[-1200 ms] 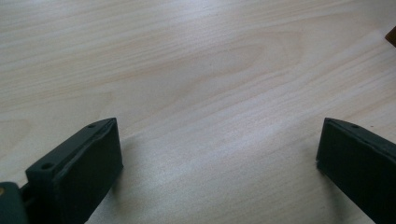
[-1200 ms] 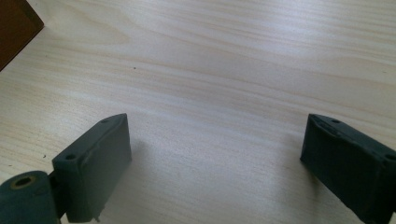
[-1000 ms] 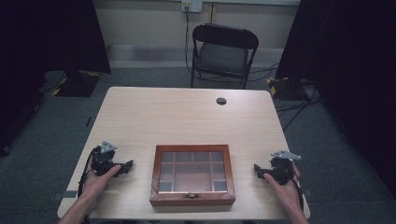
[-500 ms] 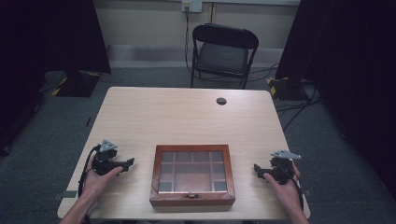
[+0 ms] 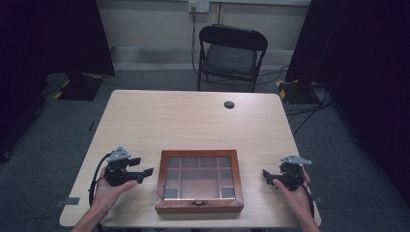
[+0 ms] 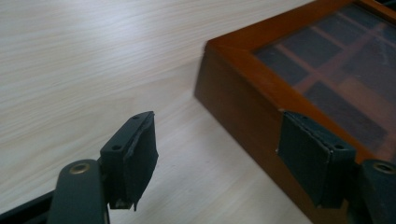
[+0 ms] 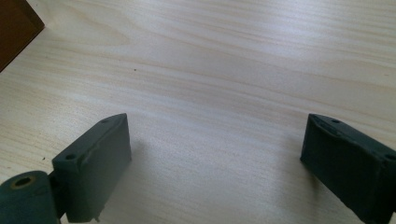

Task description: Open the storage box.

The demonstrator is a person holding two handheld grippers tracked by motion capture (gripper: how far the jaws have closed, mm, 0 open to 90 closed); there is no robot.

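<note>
A wooden box [image 5: 199, 181] with a glass lid over a grid of compartments sits closed near the table's front edge. My left gripper [image 5: 145, 175] hovers just left of it, pointing at its left side. In the left gripper view the box's corner and side wall [image 6: 233, 93] lie close ahead of my left gripper [image 6: 219, 158]. Its jaws have just been closing; they still stand apart with nothing between them. My right gripper [image 5: 267, 176] rests to the right of the box, open over bare wood [image 7: 215, 158], with a box corner [image 7: 16, 23] at the far left.
The light wooden table [image 5: 193, 121] has a small black round cap [image 5: 229, 104] near its far edge. A black folding chair [image 5: 232, 53] stands behind the table. Cables lie on the floor at the right [image 5: 309, 96].
My left gripper has moved toward the box's left side and risen a little, and its jaws have narrowed. The right gripper and the box have stayed put.
</note>
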